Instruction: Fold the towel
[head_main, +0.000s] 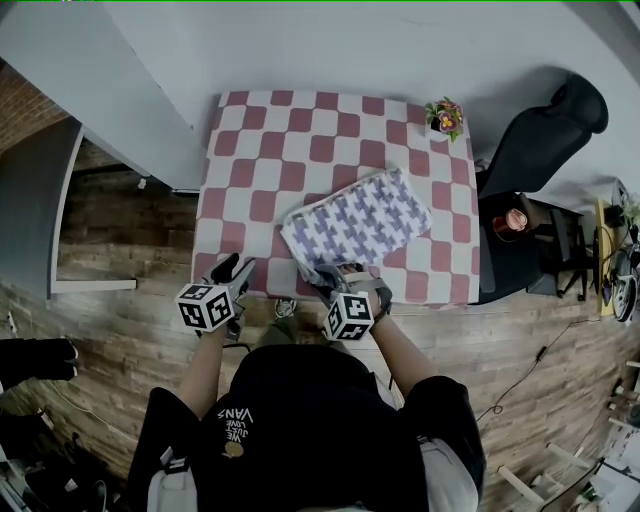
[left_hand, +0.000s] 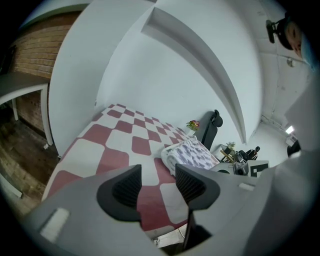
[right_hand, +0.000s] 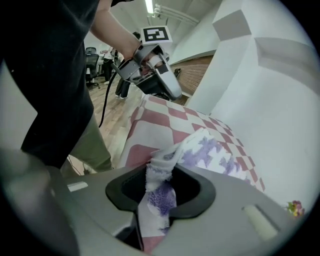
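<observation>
A white towel with purple marks (head_main: 355, 215) lies folded on the red-and-white checked table (head_main: 300, 130), right of its middle. My right gripper (head_main: 325, 275) is at the towel's near corner by the table's front edge. In the right gripper view that corner (right_hand: 159, 175) runs bunched between the jaws, and the right gripper (right_hand: 160, 192) is shut on it. My left gripper (head_main: 235, 270) hovers over the front left of the table, apart from the towel (left_hand: 192, 152). Its jaws (left_hand: 157, 187) stand open with nothing between them.
A small pot of flowers (head_main: 444, 117) stands at the table's far right corner. A black office chair (head_main: 545, 125) is beside the table on the right. White walls rise behind and left of the table. The floor is wood planks (head_main: 120, 330).
</observation>
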